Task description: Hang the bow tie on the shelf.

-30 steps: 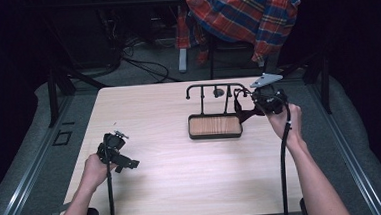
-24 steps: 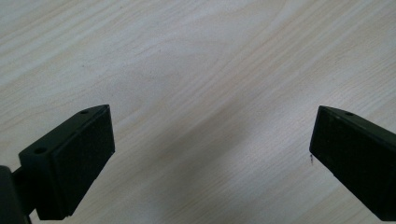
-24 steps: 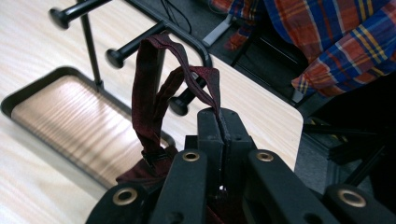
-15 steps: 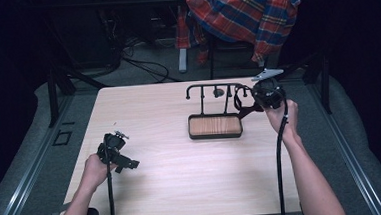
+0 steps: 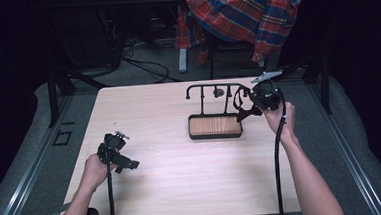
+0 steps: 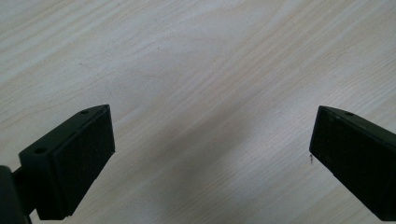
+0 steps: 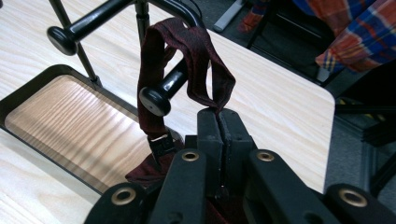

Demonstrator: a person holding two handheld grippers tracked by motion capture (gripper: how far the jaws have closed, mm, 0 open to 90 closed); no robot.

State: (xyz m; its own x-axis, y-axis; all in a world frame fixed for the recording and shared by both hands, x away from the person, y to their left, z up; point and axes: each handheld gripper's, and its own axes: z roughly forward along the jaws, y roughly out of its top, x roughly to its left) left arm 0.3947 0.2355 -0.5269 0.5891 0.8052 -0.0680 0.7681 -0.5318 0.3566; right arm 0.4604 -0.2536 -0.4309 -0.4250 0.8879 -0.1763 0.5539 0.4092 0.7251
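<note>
The right hand-held gripper (image 7: 219, 122) has its jaws pressed fully together on a fold of a dark maroon strap (image 7: 187, 60), which looks like a bow tie with a small metal clasp (image 7: 161, 148) on its band. The strap's loop hangs around the knobbed end of one black peg (image 7: 161, 95) of the rack (image 5: 212, 91), which stands toward the far right of the surface (image 5: 182, 173) on a black-rimmed tray base (image 5: 215, 135) with a wood-grain floor. From where I stand, the strap appears threaded over the peg but not yet released; whether its weight rests on the peg I cannot tell. The left hand-held gripper (image 6: 210, 158) sits low over bare wood near the near left edge of the surface, jaws spread wide, holding nothing. Assessment: the step in hand is hanging the strap on the rack. The next move, as I judge it, calls for sliding the loop further back from the knob so that it cannot slip off, then parting the jaws and drawing the right hand-held gripper clear without snagging the fabric or tipping the rack. The left one could steady the tray base if needed.
</note>
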